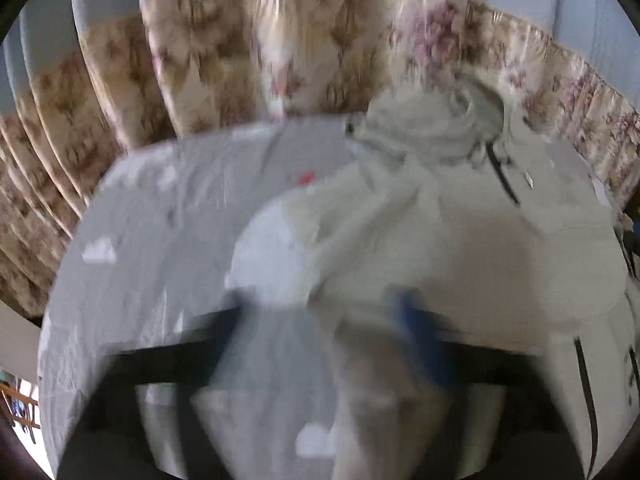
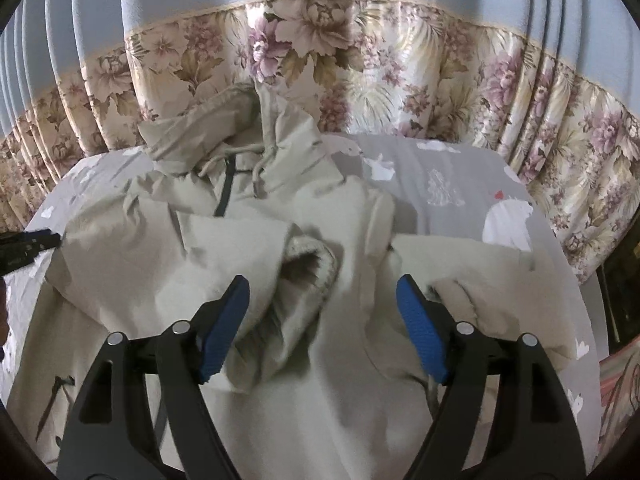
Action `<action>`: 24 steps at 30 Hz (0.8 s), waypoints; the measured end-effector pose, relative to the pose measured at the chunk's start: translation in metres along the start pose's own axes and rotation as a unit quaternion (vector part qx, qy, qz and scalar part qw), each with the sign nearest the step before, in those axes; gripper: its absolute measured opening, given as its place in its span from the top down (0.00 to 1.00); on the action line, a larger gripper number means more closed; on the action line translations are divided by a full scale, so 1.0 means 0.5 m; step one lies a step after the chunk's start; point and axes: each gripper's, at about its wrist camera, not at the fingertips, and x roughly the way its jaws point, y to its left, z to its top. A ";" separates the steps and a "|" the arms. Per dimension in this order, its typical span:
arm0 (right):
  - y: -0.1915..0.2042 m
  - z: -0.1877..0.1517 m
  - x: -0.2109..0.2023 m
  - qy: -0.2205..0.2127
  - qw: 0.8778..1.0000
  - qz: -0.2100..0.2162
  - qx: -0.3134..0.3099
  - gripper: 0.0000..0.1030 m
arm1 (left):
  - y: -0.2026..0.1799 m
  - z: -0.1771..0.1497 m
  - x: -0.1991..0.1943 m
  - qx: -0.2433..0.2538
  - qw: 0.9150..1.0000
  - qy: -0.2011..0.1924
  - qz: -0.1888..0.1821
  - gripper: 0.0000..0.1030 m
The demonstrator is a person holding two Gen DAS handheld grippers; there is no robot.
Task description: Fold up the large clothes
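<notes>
Fingers of right gripper spread w/ nothing pinched, over jacket lying rumpled on bed. Left gripper blurred, fingers look spread too. Risk: pinching one layer only, so cuff drags & fold skews.

One beige hooded jacket on one grey printed bedsheet; one ribbed sleeve cuff visible in the right wrist view, one dark front zipper, and two drawstring ends at the hood. Two grippers counted: right gripper with two blue pads clearly visible, left gripper heavily blurred, only one blue pad distinguishable there. One floral curtain behind the bed; white animal prints on the sheet are several, exact count not determinable, plus one small red mark.
</notes>
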 end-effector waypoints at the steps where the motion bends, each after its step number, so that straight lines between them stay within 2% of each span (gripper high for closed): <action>1: 0.005 0.008 0.003 -0.001 1.000 0.001 0.000 0.23 | -0.010 0.011 0.005 0.003 1.000 -0.004 0.013 0.12; 5: 0.015 0.030 0.033 0.009 1.000 0.009 0.009 0.23 | -0.015 0.054 0.058 -0.028 0.999 0.021 0.019 0.12; 9: 0.022 0.046 0.084 0.038 0.999 0.021 0.027 0.26 | -0.005 0.075 0.118 -0.046 0.997 0.055 0.013 0.14; 10: 0.026 0.046 0.104 0.051 0.998 0.024 0.027 0.31 | -0.005 0.073 0.136 -0.049 0.996 0.070 0.003 0.28; 11: 0.029 0.044 0.120 0.063 0.997 0.028 0.026 0.42 | -0.006 0.070 0.149 -0.051 0.996 0.078 -0.008 0.44; 12: 0.031 0.043 0.137 0.077 0.996 0.026 0.026 0.49 | -0.009 0.066 0.158 -0.050 0.995 0.087 -0.014 0.67; 13: 0.032 0.041 0.151 0.085 0.996 0.025 0.025 0.59 | -0.013 0.062 0.162 -0.048 0.995 0.088 -0.015 0.80; 15: 0.035 0.045 0.158 0.085 0.996 0.035 0.020 0.76 | -0.019 0.058 0.158 -0.041 0.996 0.073 -0.010 0.91; 16: 0.035 0.052 0.155 0.077 0.996 0.041 0.017 0.83 | -0.019 0.059 0.153 -0.041 0.997 0.065 -0.004 0.93; 18: 0.037 0.069 0.138 0.052 0.996 0.068 0.015 0.84 | -0.012 0.062 0.130 -0.048 0.998 0.040 0.014 0.94; 21: 0.073 0.099 0.105 -0.002 0.998 0.056 -0.035 0.84 | 0.011 0.066 0.106 -0.062 0.997 0.013 0.032 0.94; 24: 0.098 0.117 0.133 -0.005 0.997 0.029 -0.064 0.84 | 0.020 0.063 0.133 -0.062 0.997 0.036 0.036 0.93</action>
